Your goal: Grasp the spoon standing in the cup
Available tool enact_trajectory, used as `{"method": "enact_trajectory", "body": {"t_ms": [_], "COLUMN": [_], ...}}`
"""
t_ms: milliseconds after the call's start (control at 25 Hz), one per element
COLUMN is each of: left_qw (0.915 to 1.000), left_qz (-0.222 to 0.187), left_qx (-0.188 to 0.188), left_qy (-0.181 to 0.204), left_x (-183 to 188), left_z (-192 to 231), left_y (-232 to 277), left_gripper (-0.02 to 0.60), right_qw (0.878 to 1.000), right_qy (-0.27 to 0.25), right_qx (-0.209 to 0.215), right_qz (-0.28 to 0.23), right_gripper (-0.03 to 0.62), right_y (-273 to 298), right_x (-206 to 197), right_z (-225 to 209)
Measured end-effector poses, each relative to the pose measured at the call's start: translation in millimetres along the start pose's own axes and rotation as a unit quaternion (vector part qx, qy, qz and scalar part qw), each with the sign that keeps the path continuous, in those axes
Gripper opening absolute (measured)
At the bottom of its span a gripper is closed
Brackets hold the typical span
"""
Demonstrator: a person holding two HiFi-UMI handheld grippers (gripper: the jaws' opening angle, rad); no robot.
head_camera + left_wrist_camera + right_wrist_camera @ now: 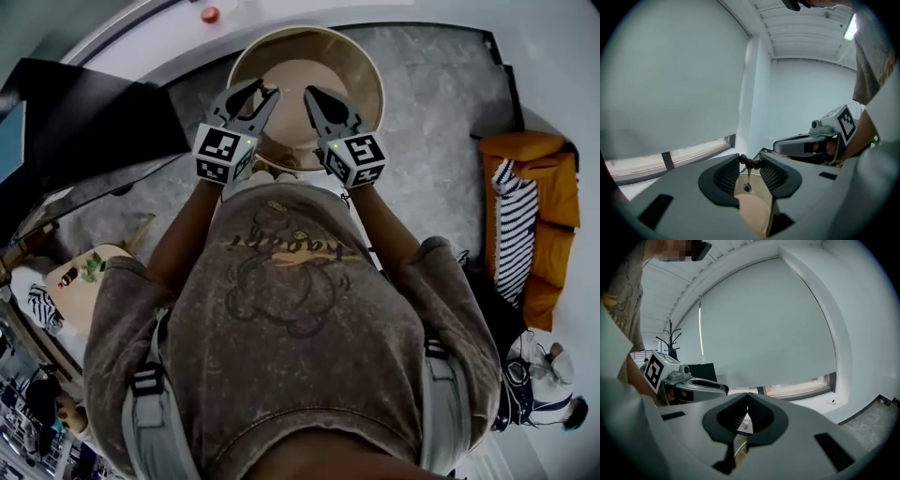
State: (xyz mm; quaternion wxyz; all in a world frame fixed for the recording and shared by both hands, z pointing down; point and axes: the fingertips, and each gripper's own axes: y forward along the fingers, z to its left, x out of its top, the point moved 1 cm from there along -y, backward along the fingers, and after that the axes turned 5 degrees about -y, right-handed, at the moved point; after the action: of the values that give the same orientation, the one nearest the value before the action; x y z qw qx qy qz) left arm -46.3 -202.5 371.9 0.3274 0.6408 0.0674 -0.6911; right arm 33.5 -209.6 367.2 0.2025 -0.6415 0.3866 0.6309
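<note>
A small spoon with a dark beaded handle hangs bowl-down between my left gripper's fingertips, which are shut on the handle's top end. In the head view the left gripper is held out above the round beige table, and the spoon cannot be made out there. Beside it, my right gripper is at about the same height. The right gripper's tips meet with nothing between them. No cup shows in any view.
A black desk top lies to the left of the table, and an orange sofa with a striped cloth stands at the right. A red object sits by the far wall. A drawn window blind fills the wall ahead.
</note>
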Motion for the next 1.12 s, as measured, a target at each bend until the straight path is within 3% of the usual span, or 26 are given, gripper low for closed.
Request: {"method": "enact_trajectory", "body": {"t_ms": [280, 560, 1120], "left_qw": [0.9990, 0.9966, 0.9953], "left_qz": [-0.045, -0.082, -0.096], "left_qx": [-0.006, -0.007, -0.011], "left_qy": [-0.004, -0.007, 0.000], "left_x": [38, 62, 68], "left_z": [-11, -17, -11], "left_y": [-27, -44, -55], "left_gripper": [0.144, 0.143, 0.143], "right_qw": [0.999, 0.998, 0.997], "right_qy": [-0.024, -0.030, -0.030], "right_qx": [0.007, -0.003, -0.018], "right_qz": [-0.039, -0.052, -0.075], "right_gripper": [0.017, 0.017, 0.017], "right_y": [-14, -27, -32], "right_x": [46, 59, 68], "right_z": [14, 15, 21]}}
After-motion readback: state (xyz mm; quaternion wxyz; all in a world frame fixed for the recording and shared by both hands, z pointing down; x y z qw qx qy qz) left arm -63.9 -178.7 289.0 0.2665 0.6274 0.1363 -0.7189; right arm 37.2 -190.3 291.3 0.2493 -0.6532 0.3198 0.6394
